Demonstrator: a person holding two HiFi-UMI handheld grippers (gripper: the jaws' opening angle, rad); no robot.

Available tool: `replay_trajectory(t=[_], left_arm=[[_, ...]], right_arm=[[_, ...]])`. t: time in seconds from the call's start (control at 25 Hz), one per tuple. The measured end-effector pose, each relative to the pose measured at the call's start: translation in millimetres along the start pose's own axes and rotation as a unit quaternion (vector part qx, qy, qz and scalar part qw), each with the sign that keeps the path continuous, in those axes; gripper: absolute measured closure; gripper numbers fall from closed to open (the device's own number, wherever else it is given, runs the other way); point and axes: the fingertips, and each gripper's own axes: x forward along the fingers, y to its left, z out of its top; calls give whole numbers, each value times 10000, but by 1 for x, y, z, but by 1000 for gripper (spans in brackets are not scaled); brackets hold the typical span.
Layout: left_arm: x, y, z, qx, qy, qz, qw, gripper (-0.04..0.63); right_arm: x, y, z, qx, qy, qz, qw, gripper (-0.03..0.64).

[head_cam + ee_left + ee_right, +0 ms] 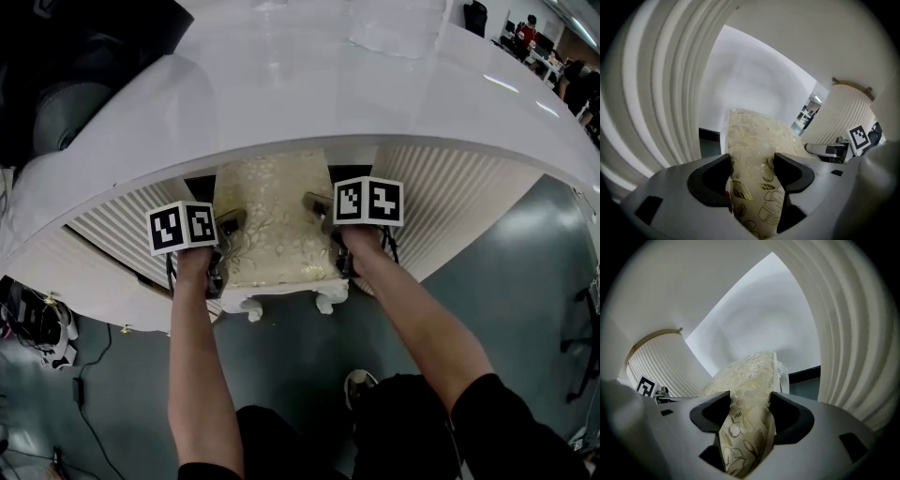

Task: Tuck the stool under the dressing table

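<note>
The stool (pixel 277 230) has a cream cushion with a gold leaf pattern and white carved legs. Its far part lies under the glossy white dressing table (pixel 309 84), between the table's ribbed side panels. My left gripper (pixel 223 246) is shut on the cushion's left edge; in the left gripper view the cushion (pixel 759 154) fills the gap between the black pads (pixel 711 180). My right gripper (pixel 328 230) is shut on the cushion's right edge, where the fabric (pixel 745 423) sits pinched between the pads (pixel 787 416).
Ribbed white panels (pixel 450 202) flank the knee space on both sides. Cables and small devices (pixel 42 323) lie on the grey floor at left. A person's shoe (pixel 359 382) stands just behind the stool. More people are far off at the top right.
</note>
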Motion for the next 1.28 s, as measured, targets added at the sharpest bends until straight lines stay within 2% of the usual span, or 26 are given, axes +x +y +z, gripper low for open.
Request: replay_trajectory(t=[0.52, 0.88, 1.04, 1.28], left_arm=[[1, 1, 2, -9, -81, -9, 10000, 302], [-5, 0, 5, 60, -345, 61, 9994, 302], [-10, -2, 8, 275, -459, 216, 9983, 302], [-20, -12, 4, 937, -300, 318, 9946, 305]], right_arm=[[2, -1, 1, 32, -12, -3, 10000, 351], [-3, 0, 3, 11, -113, -36, 9999, 351], [-7, 2, 3, -160, -164, -83, 9997, 351], [-15, 6, 0, -476, -168, -163, 9986, 351]])
